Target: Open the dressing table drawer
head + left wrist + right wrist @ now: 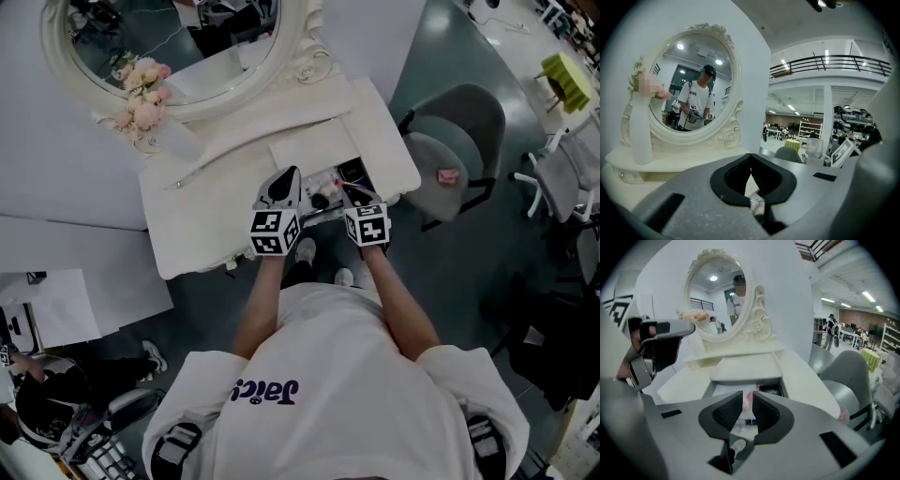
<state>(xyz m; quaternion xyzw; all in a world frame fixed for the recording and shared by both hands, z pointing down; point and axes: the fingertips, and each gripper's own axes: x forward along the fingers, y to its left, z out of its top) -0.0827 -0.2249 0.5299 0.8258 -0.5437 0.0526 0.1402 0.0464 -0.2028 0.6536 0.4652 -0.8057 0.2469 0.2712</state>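
Standing against a pale wall, the white dressing table [211,220] filled the middle of the head view. Its oval mirror [178,42] rose at the back, with a vase of pink flowers [142,98] beside it. The drawer [328,186], at the table's near edge towards the right, was already pulled out with small items showing inside. The opening therefore looked largely done, though whether the drawer could slide further could not be judged. Both tools hovered by the drawer's near end. The left gripper [289,176] had its jaws closed together on nothing. The right gripper [352,195] had its jaws a narrow gap apart and empty, with the drawer's contents visible between them.
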